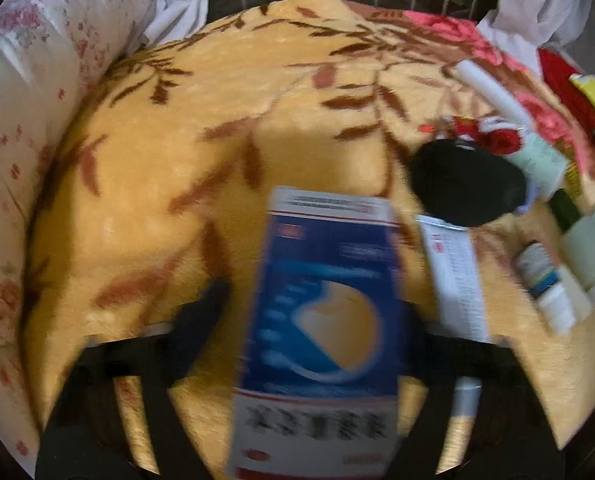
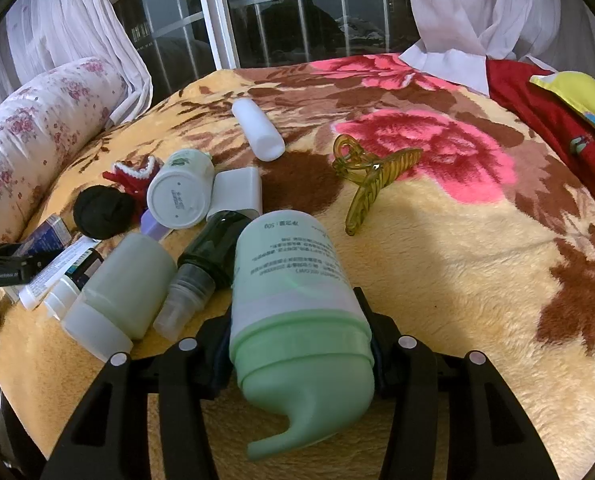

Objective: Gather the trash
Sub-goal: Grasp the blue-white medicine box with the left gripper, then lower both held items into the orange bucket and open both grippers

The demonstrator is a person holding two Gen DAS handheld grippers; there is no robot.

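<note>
In the left wrist view my left gripper [image 1: 313,304] stands around a blue and white carton [image 1: 321,320], blurred by motion, above a yellow floral blanket [image 1: 177,120]; I cannot tell whether the jaws grip it. The same carton shows at the left edge of the right wrist view [image 2: 49,236]. In the right wrist view my right gripper [image 2: 297,320] is shut on a pale green pump bottle [image 2: 293,300], nozzle toward the camera.
A pile lies left of the green bottle: a white jar [image 2: 177,192], a frosted bottle [image 2: 125,280], a dark spray bottle [image 2: 213,248], a black ball [image 2: 101,210], a tube [image 2: 53,272]. An amber hair claw [image 2: 373,176] and a white cylinder [image 2: 257,128] lie farther back.
</note>
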